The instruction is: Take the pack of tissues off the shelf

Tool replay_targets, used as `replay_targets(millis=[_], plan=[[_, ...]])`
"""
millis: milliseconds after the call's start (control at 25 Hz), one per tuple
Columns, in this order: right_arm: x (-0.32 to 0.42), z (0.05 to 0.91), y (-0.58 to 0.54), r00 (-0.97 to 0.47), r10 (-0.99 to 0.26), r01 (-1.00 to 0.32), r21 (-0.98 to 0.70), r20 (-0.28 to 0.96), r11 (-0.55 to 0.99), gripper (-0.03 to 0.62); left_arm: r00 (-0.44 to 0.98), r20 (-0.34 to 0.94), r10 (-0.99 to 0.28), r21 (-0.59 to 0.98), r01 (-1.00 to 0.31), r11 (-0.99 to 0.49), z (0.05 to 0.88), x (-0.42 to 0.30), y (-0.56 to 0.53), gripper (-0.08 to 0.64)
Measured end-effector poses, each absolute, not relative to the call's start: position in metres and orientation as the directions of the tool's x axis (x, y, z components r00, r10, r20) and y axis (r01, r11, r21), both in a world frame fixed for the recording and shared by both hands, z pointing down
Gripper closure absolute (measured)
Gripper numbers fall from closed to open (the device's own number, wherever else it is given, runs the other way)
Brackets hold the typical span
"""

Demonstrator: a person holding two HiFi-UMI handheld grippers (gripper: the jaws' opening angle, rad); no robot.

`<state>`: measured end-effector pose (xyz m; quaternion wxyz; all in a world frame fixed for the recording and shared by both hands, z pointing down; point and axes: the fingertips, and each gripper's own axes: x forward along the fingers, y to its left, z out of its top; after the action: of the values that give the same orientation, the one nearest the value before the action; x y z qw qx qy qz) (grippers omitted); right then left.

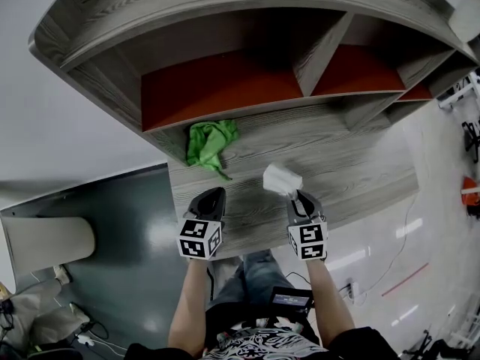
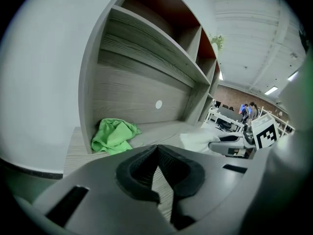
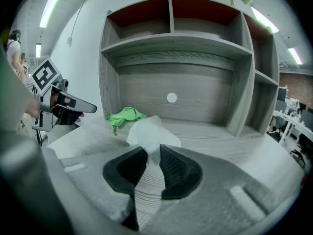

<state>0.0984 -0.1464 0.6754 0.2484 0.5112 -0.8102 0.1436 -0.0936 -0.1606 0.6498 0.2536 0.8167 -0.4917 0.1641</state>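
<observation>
A white pack of tissues (image 1: pixel 280 178) is pinched by one end between the pads of my right gripper (image 1: pixel 295 194), over the front part of the grey wooden shelf board (image 1: pixel 352 167). In the right gripper view the pack (image 3: pixel 150 132) sticks up out of the right gripper (image 3: pixel 153 154) and hides part of the board behind it. My left gripper (image 1: pixel 213 195) is level with the right one, a little to its left, shut with nothing in it. Its pads (image 2: pixel 168 165) meet at the tip in the left gripper view, where the pack (image 2: pixel 197 140) shows to the right.
A crumpled green cloth (image 1: pixel 208 142) lies at the board's back left, near the left wall (image 2: pixel 87 102). Above are red-backed compartments (image 1: pixel 217 85) with upright dividers (image 1: pixel 321 47). The board's front edge (image 1: pixel 247 247) is just under both grippers, with floor and cables below.
</observation>
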Motion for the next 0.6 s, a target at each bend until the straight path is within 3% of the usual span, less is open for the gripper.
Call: replay_targets(millis=[600], plan=[[0.105,0.700,-0.161,-0.285,-0.755,-0.914,0.071,0.591,0.400,0.515,0.456,0.551,-0.698,0.252,-0.889,-0.382,0.667,-0.093,-0.163,0.554]])
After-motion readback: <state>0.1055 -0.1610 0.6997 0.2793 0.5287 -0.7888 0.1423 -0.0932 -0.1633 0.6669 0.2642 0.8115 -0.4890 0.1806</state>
